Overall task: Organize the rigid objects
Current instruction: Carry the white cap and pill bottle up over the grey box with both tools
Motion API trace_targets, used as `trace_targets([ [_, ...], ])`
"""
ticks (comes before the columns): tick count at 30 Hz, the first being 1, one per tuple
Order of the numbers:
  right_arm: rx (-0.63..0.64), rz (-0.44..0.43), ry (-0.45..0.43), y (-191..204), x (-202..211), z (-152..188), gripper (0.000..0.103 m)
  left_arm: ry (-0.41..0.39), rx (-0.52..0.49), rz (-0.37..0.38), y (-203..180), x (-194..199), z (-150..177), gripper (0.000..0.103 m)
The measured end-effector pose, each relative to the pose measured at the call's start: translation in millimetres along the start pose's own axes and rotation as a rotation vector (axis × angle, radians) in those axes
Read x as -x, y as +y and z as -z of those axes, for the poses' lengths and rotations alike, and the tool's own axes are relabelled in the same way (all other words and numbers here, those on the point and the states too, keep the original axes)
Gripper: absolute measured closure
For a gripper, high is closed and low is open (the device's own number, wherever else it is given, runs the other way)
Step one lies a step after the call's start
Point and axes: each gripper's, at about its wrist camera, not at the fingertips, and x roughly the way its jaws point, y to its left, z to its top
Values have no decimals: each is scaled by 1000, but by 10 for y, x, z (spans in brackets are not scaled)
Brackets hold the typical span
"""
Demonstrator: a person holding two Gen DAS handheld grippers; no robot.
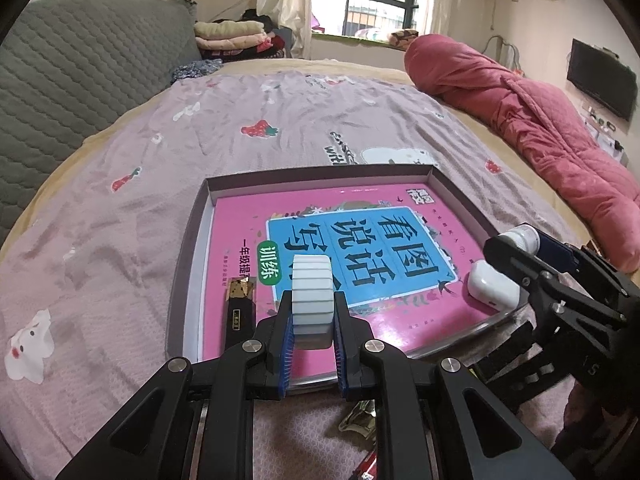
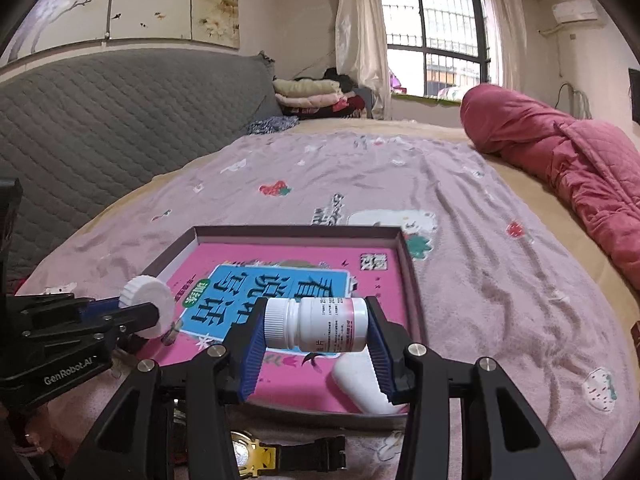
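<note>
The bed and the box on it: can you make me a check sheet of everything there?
Surface: bedsheet, pink with strawberry prints.
Job's things: shallow box holding pink book, white case, black-gold item.
Clutter: watch on the sheet before the box.
Grippers: left gripper shut on ridged white cap; right gripper shut on pill bottle.
Cables: nothing seen.
Surroundings: red quilt, grey headboard, window.

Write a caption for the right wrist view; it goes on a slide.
Right gripper holds a white pill bottle sideways above a pink book in a shallow tray.
</note>
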Motion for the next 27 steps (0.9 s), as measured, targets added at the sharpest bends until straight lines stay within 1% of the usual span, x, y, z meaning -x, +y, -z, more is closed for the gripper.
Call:
trace_targets([
  [7, 53, -39, 53, 168, -112, 78, 57, 26, -2, 0, 6, -107, 28, 86],
  [11, 77, -47, 66, 241, -139, 109, 57, 36, 6, 10, 22, -143, 43, 86],
  [17, 63, -50, 111, 210, -214, 136, 57, 52, 19, 21, 27, -182, 66, 86],
  [21, 49, -68, 131, 205, -244, 152, 57, 59, 26, 26, 32, -205, 81, 86],
  [27, 59, -71, 156, 225, -285, 179, 57, 65, 31, 25, 57, -231, 83, 86],
])
